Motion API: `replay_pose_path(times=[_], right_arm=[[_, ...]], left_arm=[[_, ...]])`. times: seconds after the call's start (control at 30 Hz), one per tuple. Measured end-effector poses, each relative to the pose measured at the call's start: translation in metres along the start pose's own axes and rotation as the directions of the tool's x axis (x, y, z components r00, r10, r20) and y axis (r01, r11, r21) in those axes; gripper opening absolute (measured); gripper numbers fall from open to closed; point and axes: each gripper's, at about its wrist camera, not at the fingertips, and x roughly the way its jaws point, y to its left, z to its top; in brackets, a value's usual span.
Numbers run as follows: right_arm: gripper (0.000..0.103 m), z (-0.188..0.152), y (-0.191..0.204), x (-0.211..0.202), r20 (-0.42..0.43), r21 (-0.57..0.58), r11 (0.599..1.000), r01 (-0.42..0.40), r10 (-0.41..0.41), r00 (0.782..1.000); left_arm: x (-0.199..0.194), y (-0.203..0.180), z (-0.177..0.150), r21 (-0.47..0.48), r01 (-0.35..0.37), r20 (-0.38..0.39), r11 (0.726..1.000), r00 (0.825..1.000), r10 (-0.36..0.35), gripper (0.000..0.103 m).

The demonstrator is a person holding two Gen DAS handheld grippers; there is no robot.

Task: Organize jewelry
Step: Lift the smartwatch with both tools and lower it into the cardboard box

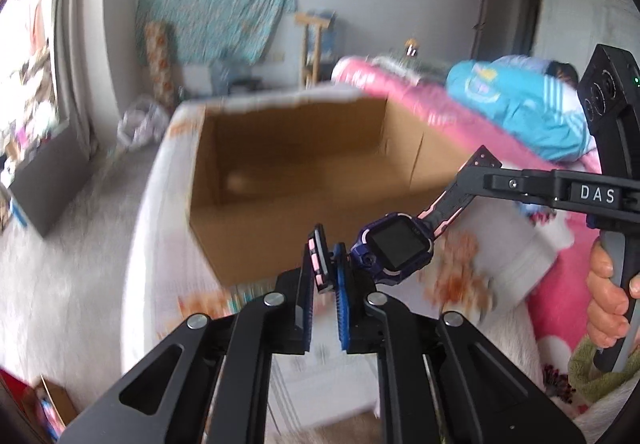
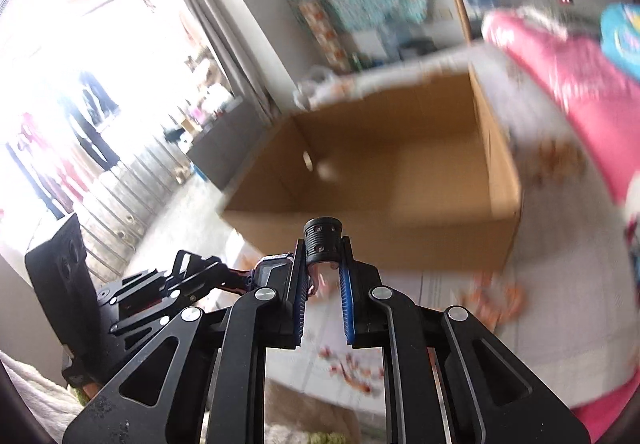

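Seen whole only from the left wrist: purple smartwatch (image 1: 394,246) at frame centre, square dark screen, black-and-pink ribbed strap running both ways. Left gripper (image 1: 325,268) clamped on one strap end; right gripper (image 1: 466,187) pinching the other end, upper right. From the right wrist, right gripper (image 2: 323,268) clenched on the strap tip, watch (image 2: 272,268) edge-on at its left. Behind both, open brown cardboard box (image 1: 304,147), matte, blurred.

watch (image 1: 394,246) before box (image 1: 304,179) | box on bed (image 1: 160,228)
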Motion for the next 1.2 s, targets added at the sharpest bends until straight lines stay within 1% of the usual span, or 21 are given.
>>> replay_pose_path(times=[0.03, 0.1, 0.17, 0.23, 0.3, 0.33, 0.43, 0.5, 0.53, 0.57, 0.6, 0.63, 0.67, 0.73, 0.77, 0.87, 1.0, 1.03, 1.1, 1.17, 1.2], right_arm=[[0.013, 0.016, 0.003, -0.003, 0.021, -0.023, 1.000, -0.011, 0.011, 1.000], [0.013, 0.049, 0.004, 0.002, 0.038, -0.071, 0.997, 0.003, 0.000, 0.999], [0.013, 0.074, 0.000, 0.016, 0.012, -0.095, 0.995, 0.005, -0.004, 1.000], [0.013, 0.100, -0.007, 0.042, -0.055, -0.108, 0.994, 0.001, -0.007, 0.998], [0.013, 0.118, -0.016, 0.072, -0.135, -0.116, 0.993, 0.023, -0.039, 0.990], [0.013, 0.127, -0.021, 0.091, -0.179, -0.122, 0.992, 0.030, -0.052, 0.982], [0.014, 0.143, -0.031, 0.142, -0.294, -0.140, 0.988, 0.061, -0.100, 0.950], [0.017, 0.148, -0.038, 0.165, -0.347, -0.133, 0.989, 0.066, -0.109, 0.932], [0.024, 0.146, -0.039, 0.169, -0.358, -0.135, 0.988, 0.075, -0.119, 0.926], [0.028, 0.147, -0.043, 0.176, -0.371, -0.136, 0.987, 0.085, -0.130, 0.920], [0.034, 0.148, -0.045, 0.181, -0.378, -0.140, 0.985, 0.097, -0.144, 0.915], [0.037, 0.149, -0.049, 0.181, -0.372, -0.140, 0.984, 0.112, -0.157, 0.915], [0.037, 0.153, -0.053, 0.182, -0.360, -0.138, 0.983, 0.123, -0.166, 0.918], [0.038, 0.154, -0.059, 0.179, -0.352, -0.113, 0.988, 0.105, -0.138, 0.926], [0.038, 0.154, -0.061, 0.176, -0.342, -0.101, 0.989, 0.106, -0.135, 0.930], [0.038, 0.159, -0.066, 0.171, -0.319, -0.091, 0.989, 0.118, -0.141, 0.937], [0.039, 0.161, -0.068, 0.161, -0.297, -0.089, 0.987, 0.131, -0.152, 0.943], [0.039, 0.160, -0.066, 0.159, -0.298, -0.090, 0.987, 0.130, -0.152, 0.943], [0.038, 0.158, -0.063, 0.158, -0.313, -0.089, 0.989, 0.115, -0.137, 0.940], [0.039, 0.154, -0.056, 0.162, -0.341, -0.106, 0.989, 0.100, -0.131, 0.931], [0.038, 0.152, -0.051, 0.164, -0.361, -0.113, 0.990, 0.089, -0.124, 0.924]], left_arm=[[-0.001, 0.003, 0.018, 0.015, 0.004, 0.030, 1.000, 1.000, -0.005, 0.009], [0.006, 0.009, 0.047, 0.030, 0.010, 0.048, 1.000, 0.999, -0.011, 0.009], [0.019, 0.022, 0.075, 0.024, 0.030, 0.050, 0.999, 0.998, -0.031, 0.009], [0.038, 0.031, 0.099, 0.017, 0.032, 0.012, 0.999, 0.999, -0.032, 0.009], [0.072, 0.043, 0.123, -0.001, 0.044, -0.064, 0.999, 0.997, -0.044, 0.009], [0.096, 0.053, 0.132, -0.023, 0.042, -0.136, 0.999, 0.990, -0.044, 0.009], [0.147, 0.068, 0.144, -0.069, 0.026, -0.263, 0.997, 0.964, -0.043, 0.009], [0.171, 0.072, 0.144, -0.062, 0.004, -0.329, 0.998, 0.944, -0.025, 0.009], [0.180, 0.075, 0.144, -0.051, -0.010, -0.342, 0.999, 0.940, -0.008, 0.010], [0.185, 0.076, 0.142, -0.038, -0.022, -0.348, 0.999, 0.938, 0.007, 0.010], [0.190, 0.076, 0.142, -0.018, -0.033, -0.354, 0.999, 0.935, 0.025, 0.010], [0.195, 0.078, 0.141, -0.002, -0.050, -0.362, 0.999, 0.931, 0.046, 0.011], [0.199, 0.079, 0.141, -0.002, -0.057, -0.372, 0.998, 0.927, 0.052, 0.016], [0.204, 0.083, 0.137, -0.031, -0.047, -0.393, 0.998, 0.919, 0.031, 0.026], [0.206, 0.086, 0.135, -0.054, -0.042, -0.393, 0.998, 0.919, 0.018, 0.027], [0.202, 0.091, 0.134, -0.090, -0.026, -0.365, 0.996, 0.931, -0.009, 0.029], [0.183, 0.096, 0.139, -0.130, -0.001, -0.290, 0.992, 0.956, -0.037, 0.030], [0.172, 0.098, 0.139, -0.147, 0.013, -0.258, 0.989, 0.965, -0.051, 0.031], [0.158, 0.099, 0.140, -0.165, 0.029, -0.213, 0.986, 0.975, -0.064, 0.037], [0.132, 0.103, 0.137, -0.191, 0.043, -0.139, 0.981, 0.988, -0.070, 0.047], [0.122, 0.104, 0.135, -0.198, 0.047, -0.110, 0.979, 0.991, -0.070, 0.050]])
